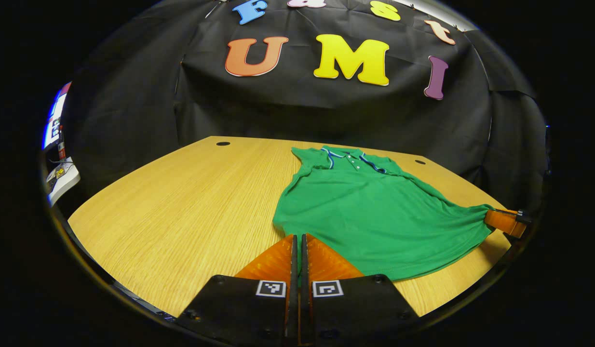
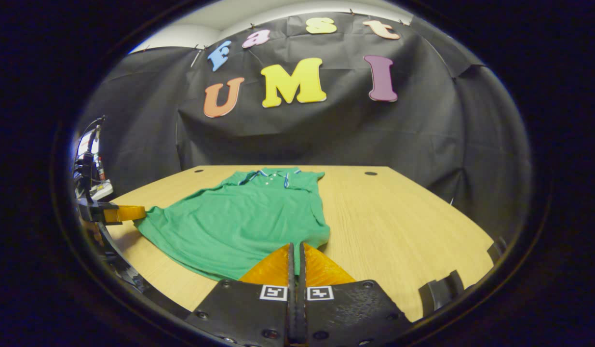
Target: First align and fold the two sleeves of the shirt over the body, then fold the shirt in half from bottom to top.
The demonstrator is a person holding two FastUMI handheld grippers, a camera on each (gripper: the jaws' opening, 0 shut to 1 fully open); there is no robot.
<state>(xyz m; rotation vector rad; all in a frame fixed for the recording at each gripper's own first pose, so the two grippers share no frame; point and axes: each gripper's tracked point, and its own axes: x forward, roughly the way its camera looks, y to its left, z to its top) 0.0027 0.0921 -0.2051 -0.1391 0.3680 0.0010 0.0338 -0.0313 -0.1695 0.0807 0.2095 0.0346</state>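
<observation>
A green polo shirt (image 1: 370, 207) lies flat on the wooden table (image 1: 182, 202), its collar (image 1: 350, 156) at the far end and its sleeves lying over the body. My left gripper (image 1: 299, 237) is shut on the near hem corner. At the right, the right gripper (image 1: 489, 219) pinches the other hem corner, and the fabric bunches toward it. In the right gripper view, the shirt (image 2: 244, 217) spreads to the left, and my right gripper (image 2: 296, 246) is shut on its near corner. The left gripper (image 2: 142, 212) holds the far-left corner there.
The table has small dark cable holes near its back edge (image 1: 223, 143) (image 1: 420, 162) (image 2: 371, 173). Bare wood (image 2: 398, 217) stretches beside the shirt. Some equipment (image 1: 61, 178) sits past the table's left edge. The black cloth wall stands close behind the table.
</observation>
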